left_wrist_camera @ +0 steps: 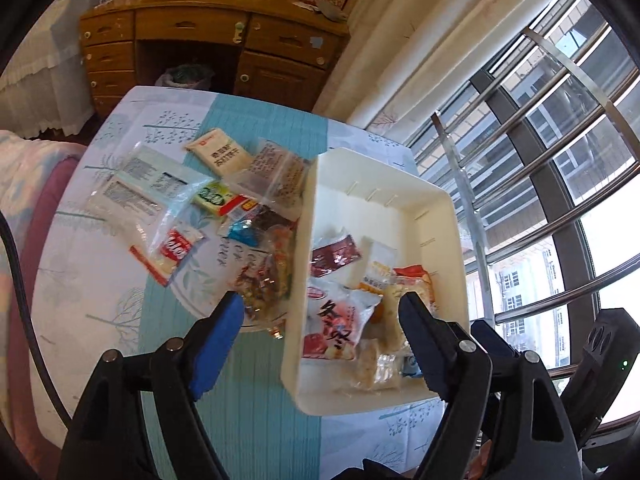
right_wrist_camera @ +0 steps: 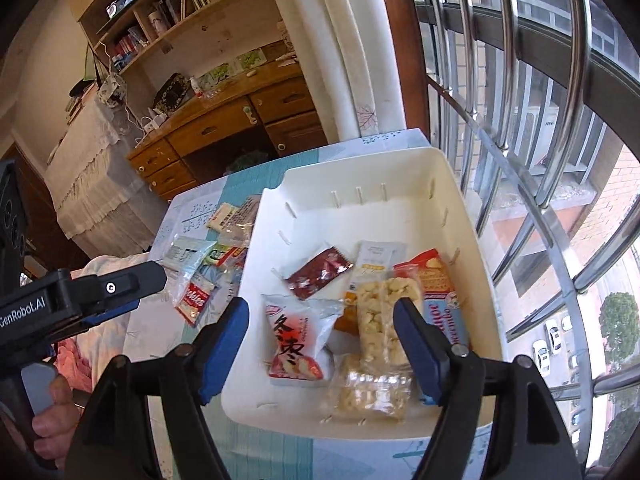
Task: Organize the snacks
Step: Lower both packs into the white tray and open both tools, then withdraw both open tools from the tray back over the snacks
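A white plastic bin (left_wrist_camera: 448, 216) (right_wrist_camera: 468, 216) stands on the table and holds several snack packets, among them a white and red packet (left_wrist_camera: 340, 320) (right_wrist_camera: 300, 336), a dark red sachet (left_wrist_camera: 336, 256) (right_wrist_camera: 318, 272) and clear packs of pale puffed snacks (right_wrist_camera: 380, 320). More packets lie loose on the tablecloth left of the bin, such as a cream packet (left_wrist_camera: 220, 152) and a clear bag (left_wrist_camera: 140, 192). My left gripper (left_wrist_camera: 320, 308) is open and empty above the bin's near left wall. My right gripper (right_wrist_camera: 320, 316) is open and empty above the bin's near end. The left gripper also shows in the right wrist view (right_wrist_camera: 112, 288).
The table (left_wrist_camera: 100, 280) has a white and teal cloth with tree prints. A wooden desk (left_wrist_camera: 208, 40) with drawers stands beyond it. A window with metal bars (left_wrist_camera: 540, 140) runs along the right. A pink cushioned seat (left_wrist_camera: 36, 200) is at the left.
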The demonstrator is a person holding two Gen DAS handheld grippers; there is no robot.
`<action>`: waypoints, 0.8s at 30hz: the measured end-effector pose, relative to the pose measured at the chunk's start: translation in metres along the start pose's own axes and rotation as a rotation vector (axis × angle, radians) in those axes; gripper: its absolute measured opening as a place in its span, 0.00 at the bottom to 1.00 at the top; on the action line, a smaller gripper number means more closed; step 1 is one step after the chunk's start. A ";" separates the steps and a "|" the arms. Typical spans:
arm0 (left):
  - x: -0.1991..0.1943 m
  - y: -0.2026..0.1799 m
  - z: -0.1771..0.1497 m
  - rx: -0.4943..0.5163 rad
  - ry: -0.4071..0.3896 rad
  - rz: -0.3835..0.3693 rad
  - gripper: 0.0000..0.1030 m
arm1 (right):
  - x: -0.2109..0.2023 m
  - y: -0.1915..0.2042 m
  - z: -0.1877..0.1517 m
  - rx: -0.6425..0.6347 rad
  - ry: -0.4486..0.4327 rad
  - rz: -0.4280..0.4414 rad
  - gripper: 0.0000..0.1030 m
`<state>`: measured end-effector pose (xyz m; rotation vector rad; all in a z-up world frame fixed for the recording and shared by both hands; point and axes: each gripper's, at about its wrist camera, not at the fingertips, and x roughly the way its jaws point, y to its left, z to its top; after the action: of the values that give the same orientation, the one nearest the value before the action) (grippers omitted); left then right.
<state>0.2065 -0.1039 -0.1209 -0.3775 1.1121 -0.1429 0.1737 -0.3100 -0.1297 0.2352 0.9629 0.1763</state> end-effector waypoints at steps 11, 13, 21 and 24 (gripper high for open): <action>-0.032 0.067 -0.010 -0.034 0.005 0.053 0.76 | 0.018 0.055 -0.023 0.007 0.054 0.041 0.74; -0.037 0.082 -0.008 -0.040 0.009 0.049 0.76 | 0.021 0.068 -0.027 0.010 0.054 0.037 0.74; -0.049 0.136 0.006 -0.016 0.047 0.034 0.82 | 0.036 0.115 -0.038 0.058 0.062 0.010 0.74; -0.051 0.156 0.014 0.005 0.067 0.030 0.82 | 0.044 0.129 -0.042 0.097 0.069 0.005 0.74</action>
<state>0.1849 0.0588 -0.1296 -0.3533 1.1831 -0.1326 0.1584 -0.1696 -0.1520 0.3222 1.0404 0.1434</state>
